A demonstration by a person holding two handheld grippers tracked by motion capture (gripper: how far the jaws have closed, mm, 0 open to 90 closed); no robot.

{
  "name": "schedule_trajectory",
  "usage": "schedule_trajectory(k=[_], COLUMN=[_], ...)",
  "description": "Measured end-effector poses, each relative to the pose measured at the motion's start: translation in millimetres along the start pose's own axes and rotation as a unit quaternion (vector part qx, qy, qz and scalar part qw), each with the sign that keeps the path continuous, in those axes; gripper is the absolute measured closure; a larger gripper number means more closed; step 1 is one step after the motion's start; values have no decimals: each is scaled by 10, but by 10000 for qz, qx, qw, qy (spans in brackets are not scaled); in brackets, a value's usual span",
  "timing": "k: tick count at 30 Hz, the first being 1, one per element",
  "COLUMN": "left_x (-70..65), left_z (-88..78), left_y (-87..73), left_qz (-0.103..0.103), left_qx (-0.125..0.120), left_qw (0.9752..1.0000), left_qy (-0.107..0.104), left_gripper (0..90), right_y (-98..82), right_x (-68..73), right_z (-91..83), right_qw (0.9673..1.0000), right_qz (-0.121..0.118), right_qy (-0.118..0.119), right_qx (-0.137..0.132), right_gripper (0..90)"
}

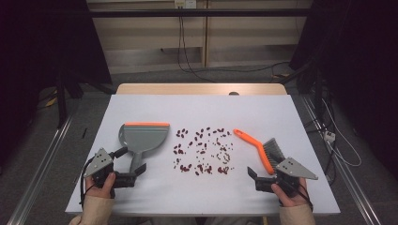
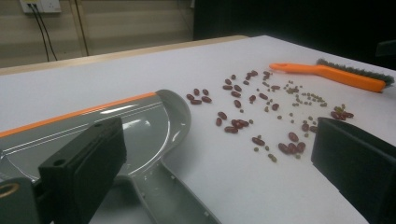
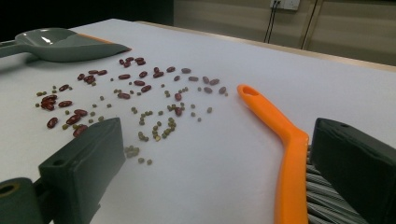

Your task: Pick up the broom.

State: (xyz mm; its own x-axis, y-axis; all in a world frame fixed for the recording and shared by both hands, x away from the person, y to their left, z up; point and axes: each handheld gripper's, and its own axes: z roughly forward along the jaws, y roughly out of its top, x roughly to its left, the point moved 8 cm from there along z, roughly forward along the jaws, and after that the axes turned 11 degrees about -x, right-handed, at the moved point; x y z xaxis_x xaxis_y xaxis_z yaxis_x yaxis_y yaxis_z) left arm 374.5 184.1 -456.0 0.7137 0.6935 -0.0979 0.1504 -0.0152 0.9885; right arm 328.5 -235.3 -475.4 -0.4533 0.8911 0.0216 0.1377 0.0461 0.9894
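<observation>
Here's the grey dustpan with its orange lip, lying flat on the left half of the white tabletop, handle pointing back toward the person. The left hand-held gripper sits right at the end of that handle, jaws spread wide; in the left gripper view the dustpan handle runs up between the two black jaws, with neither pad pressing on it.

Over on the right, the orange-handled brush lies on the tabletop with its grey bristles nearest the person and its handle angling away toward the middle. The right hand-held gripper is just beside the bristle end, jaws also spread; in the right gripper view the brush lies between the jaws, close against the right-hand one, with its bristles just beside it. Whether that jaw touches the bristles I cannot tell.

Between the two tools, a loose scatter of dark red beans covers the middle of the tabletop, mixed with smaller greenish ones that gather toward the brush side. The red beans start just beside the dustpan's curved side, and the small green beans trail toward the brush handle.

A hand grips each tool from the near edge, sleeves at the bottom of the high view.
</observation>
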Motion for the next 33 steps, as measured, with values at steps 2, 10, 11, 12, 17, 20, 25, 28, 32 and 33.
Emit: schedule_trajectory(k=[2,10,11,12,17,20,25,28,32,33], left_x=[-2,4,4,4,4,4,7,14,12,9], left_z=[1,-5,-5,-5,-5,-2,-3,-5,-1,1], left_y=[-1,-3,-4,-3,-5,-1,-11,-14,-19,-21], left_qz=[10,3,3,1,-2,3,-1,-12,-16,-25], left_qx=[9,8,8,7,8,-3,16,17,24,29], left_qw=[10000,10000,10000,10000,10000,10000,10000,10000,10000,10000], left_qy=[-7,15,16,14,19,16,18,30,14,7], left_gripper=[31,31,32,31,32,31,31,32,32,32], right_y=[4,17,17,24,76,101,136,156,167,171], right_x=[-5,-26,-21,-20,-59,-85,-150,-186,-216,-227], right_z=[-2,14,18,22,42,59,118,159,188,198], right_qw=[10000,10000,10000,10000,10000,10000,10000,10000,9999,9999], right_qz=[0,-35,-24,-27,-18,3,17,56,86,98], right_qy=[-3,-7,4,19,-7,3,-54,-67,-66,-70], right_qx=[-3,-33,-24,-31,-78,-71,-16,14,36,39], right_gripper=[28,27,27,27,29,32,34,34,35,35])
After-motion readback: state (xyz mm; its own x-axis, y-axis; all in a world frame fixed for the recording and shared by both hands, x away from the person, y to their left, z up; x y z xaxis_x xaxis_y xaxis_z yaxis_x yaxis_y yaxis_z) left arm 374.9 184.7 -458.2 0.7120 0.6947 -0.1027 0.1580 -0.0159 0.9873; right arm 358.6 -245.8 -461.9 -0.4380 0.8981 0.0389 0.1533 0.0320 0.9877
